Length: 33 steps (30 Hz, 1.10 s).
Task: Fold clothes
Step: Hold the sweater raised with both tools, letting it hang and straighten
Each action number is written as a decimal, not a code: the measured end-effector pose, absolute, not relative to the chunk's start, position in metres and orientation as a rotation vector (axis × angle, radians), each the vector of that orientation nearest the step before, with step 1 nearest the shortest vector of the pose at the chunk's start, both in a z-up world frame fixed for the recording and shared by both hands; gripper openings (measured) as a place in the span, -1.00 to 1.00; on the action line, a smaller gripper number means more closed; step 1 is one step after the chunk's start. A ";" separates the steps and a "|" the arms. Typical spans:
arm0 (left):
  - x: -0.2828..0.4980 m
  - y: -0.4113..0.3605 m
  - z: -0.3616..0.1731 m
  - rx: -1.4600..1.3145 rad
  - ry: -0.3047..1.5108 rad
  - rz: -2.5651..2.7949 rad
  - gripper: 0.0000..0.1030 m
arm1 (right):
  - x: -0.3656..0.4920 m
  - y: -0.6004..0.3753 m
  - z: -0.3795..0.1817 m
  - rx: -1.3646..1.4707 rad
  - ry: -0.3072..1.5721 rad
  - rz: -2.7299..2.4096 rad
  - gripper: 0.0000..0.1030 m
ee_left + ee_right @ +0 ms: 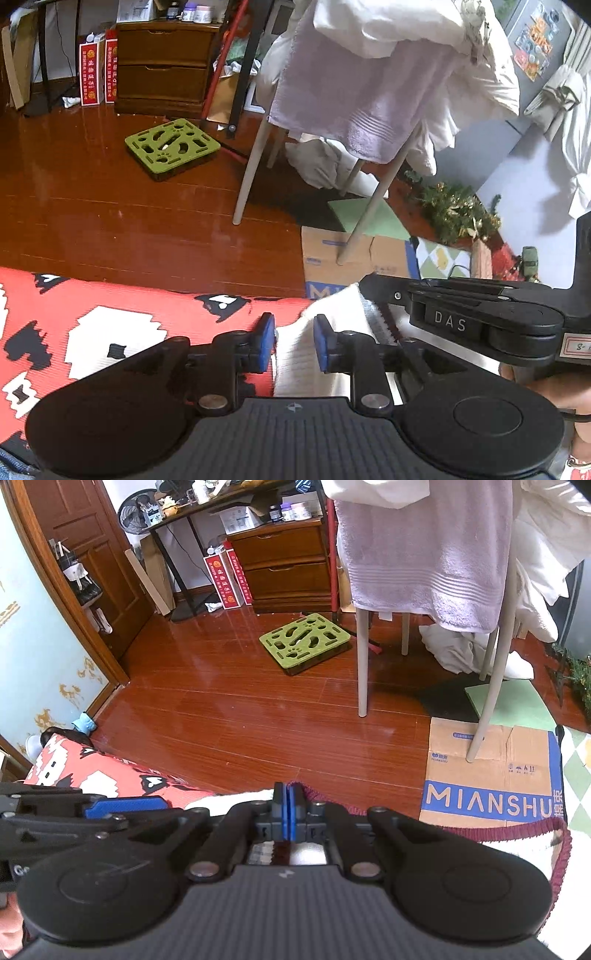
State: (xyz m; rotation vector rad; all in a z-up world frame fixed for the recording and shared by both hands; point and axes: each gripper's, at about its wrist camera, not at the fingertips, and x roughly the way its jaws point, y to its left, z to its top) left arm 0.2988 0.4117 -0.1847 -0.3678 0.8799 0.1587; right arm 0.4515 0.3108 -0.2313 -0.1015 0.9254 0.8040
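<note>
A white garment (295, 354) with a dark red knitted trim (557, 853) lies on a red mat (110, 325) printed with white and black shapes. In the left wrist view my left gripper (293, 341) stands open, and a fold of the white cloth lies between its blue pads (265, 341). My right gripper (288, 810) is shut on the garment's dark red trimmed edge, at the mat's far border. The two grippers are close side by side; the left one's blue pad (125, 806) shows at the left of the right wrist view.
A chair with pale legs (362, 664), draped with a lilac towel (424, 554) and white laundry, stands just beyond. One leg rests on a flattened cardboard box (491, 775). A green perforated board (304, 642) lies on the wooden floor before a drawer cabinet (284, 565).
</note>
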 end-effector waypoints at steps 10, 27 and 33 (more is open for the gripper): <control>0.295 0.392 -0.176 -0.220 0.854 0.246 -0.89 | 0.445 0.309 -0.229 -0.112 0.888 0.803 -0.98; 0.299 0.416 -0.178 -0.298 0.840 0.270 -0.78 | 0.466 0.280 -0.227 -0.039 0.897 0.740 -0.96; 0.299 0.419 -0.161 -0.309 0.791 0.254 -0.78 | 0.485 0.208 -0.172 0.051 0.867 0.744 -0.87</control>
